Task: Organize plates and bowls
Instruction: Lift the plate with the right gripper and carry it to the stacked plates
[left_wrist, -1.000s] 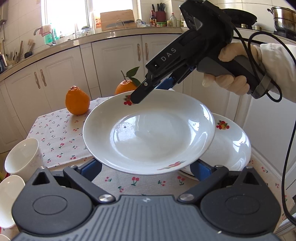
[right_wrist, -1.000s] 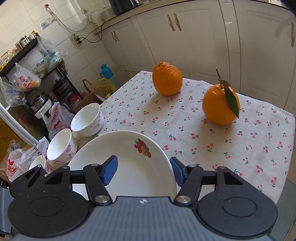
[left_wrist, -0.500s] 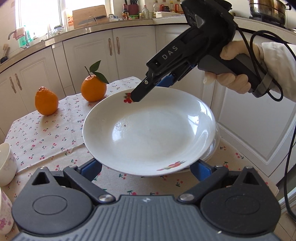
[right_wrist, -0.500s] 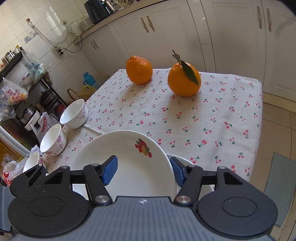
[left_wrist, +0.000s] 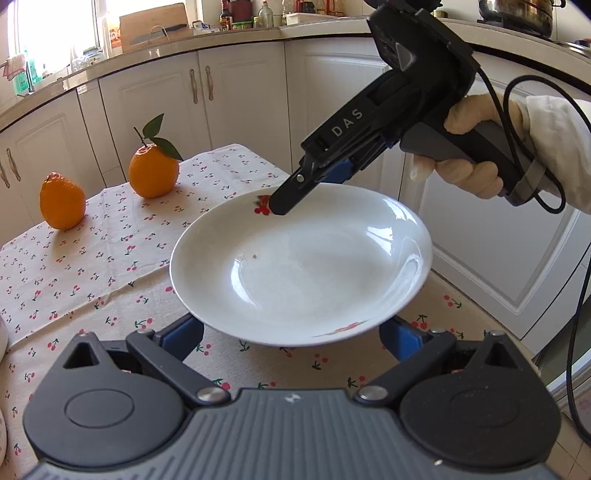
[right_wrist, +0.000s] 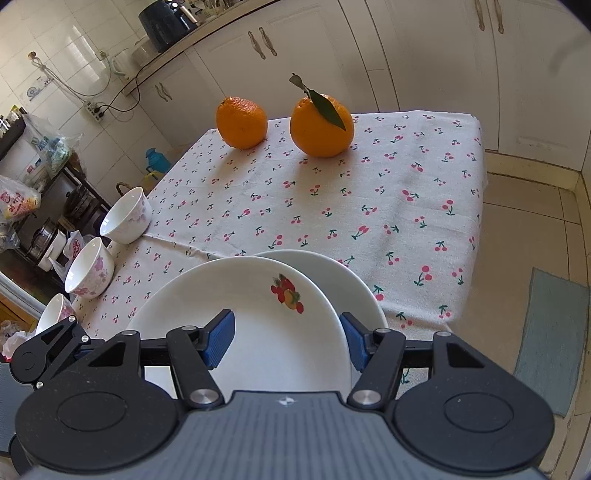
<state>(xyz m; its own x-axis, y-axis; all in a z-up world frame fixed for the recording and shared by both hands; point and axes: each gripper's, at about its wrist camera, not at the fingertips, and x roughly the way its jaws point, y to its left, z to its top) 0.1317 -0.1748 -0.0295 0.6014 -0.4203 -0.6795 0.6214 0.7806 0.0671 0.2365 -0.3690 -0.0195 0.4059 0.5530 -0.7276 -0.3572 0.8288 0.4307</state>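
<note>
A white plate with a fruit print (left_wrist: 303, 266) is held level above the cherry-print tablecloth (left_wrist: 110, 236). My right gripper (left_wrist: 291, 199) is shut on its far rim. My left gripper (left_wrist: 291, 332) stands with its blue pads (left_wrist: 184, 332) wide apart under the near rim, open. In the right wrist view the held plate (right_wrist: 258, 317) lies between the blue pads (right_wrist: 219, 338), over a second white plate (right_wrist: 332, 277) on the table. Three white floral bowls (right_wrist: 127, 216) (right_wrist: 90, 267) (right_wrist: 53, 312) stand along the table's left edge.
Two oranges (right_wrist: 242, 122) (right_wrist: 321, 125) sit at the table's far end; they also show in the left wrist view (left_wrist: 62, 201) (left_wrist: 153, 171). White cabinets (left_wrist: 229, 92) ring the table. The floor and a mat (right_wrist: 550, 339) lie to the right.
Both grippers have carried the plate rightward over the second plate, which is now hidden under it in the left wrist view. The bowls have slid out of the left view.
</note>
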